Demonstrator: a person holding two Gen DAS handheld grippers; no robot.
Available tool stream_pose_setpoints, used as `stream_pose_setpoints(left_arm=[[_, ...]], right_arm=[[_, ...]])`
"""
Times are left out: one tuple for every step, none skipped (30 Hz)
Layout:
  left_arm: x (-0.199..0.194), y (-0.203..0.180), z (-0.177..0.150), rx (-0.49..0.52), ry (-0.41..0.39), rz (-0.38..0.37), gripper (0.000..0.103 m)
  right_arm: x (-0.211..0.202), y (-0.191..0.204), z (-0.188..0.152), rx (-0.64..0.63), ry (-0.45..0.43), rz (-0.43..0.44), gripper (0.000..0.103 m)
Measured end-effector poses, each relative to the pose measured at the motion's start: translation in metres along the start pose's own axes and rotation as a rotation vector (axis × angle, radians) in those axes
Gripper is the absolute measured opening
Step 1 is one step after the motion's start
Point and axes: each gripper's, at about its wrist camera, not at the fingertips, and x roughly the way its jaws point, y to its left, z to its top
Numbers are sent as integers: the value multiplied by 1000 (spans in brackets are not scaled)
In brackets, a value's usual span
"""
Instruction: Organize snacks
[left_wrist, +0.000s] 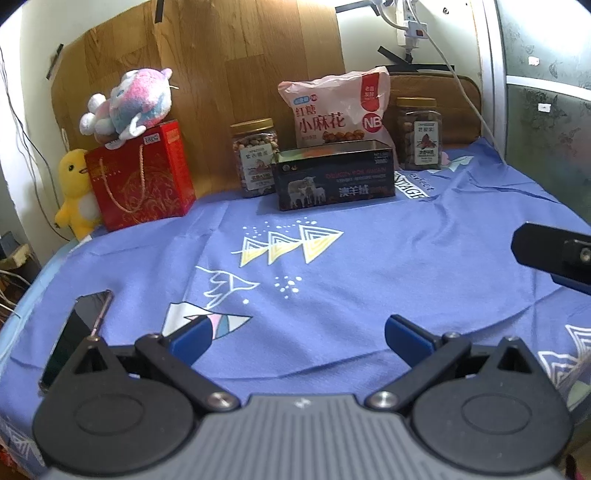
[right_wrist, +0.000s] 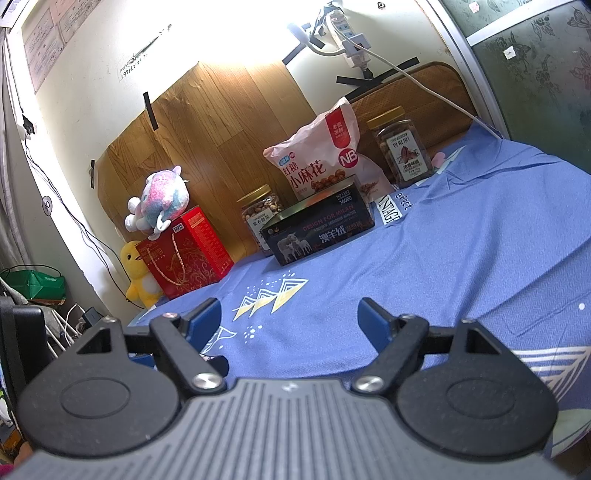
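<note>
Left hand-held gripper and right hand-held gripper both spread (nothing held), blue cloth bare before black tin.

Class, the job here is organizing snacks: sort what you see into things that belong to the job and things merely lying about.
Belong to the job:
pink snack bag
left nut jar
right nut jar
open black tin

Lying about:
red gift bag
pastel plush
yellow duck
phone
</note>
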Motion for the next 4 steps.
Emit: stream_pose_setpoints(left_arm=[[-1, 0, 0, 0, -3, -4, 103], [-2, -1, -1, 1, -6, -4, 103], [-3, -2, -1, 4, -9, -4, 103], [-3, -3, -1, 5, -12, -7, 103]], right_arm=[[0, 0, 0, 0, 0, 0, 83], [0, 0, 0, 1, 1, 1, 83], [0, 0, 0, 0, 1, 0, 83], [0, 0, 0, -1, 0, 0, 83]])
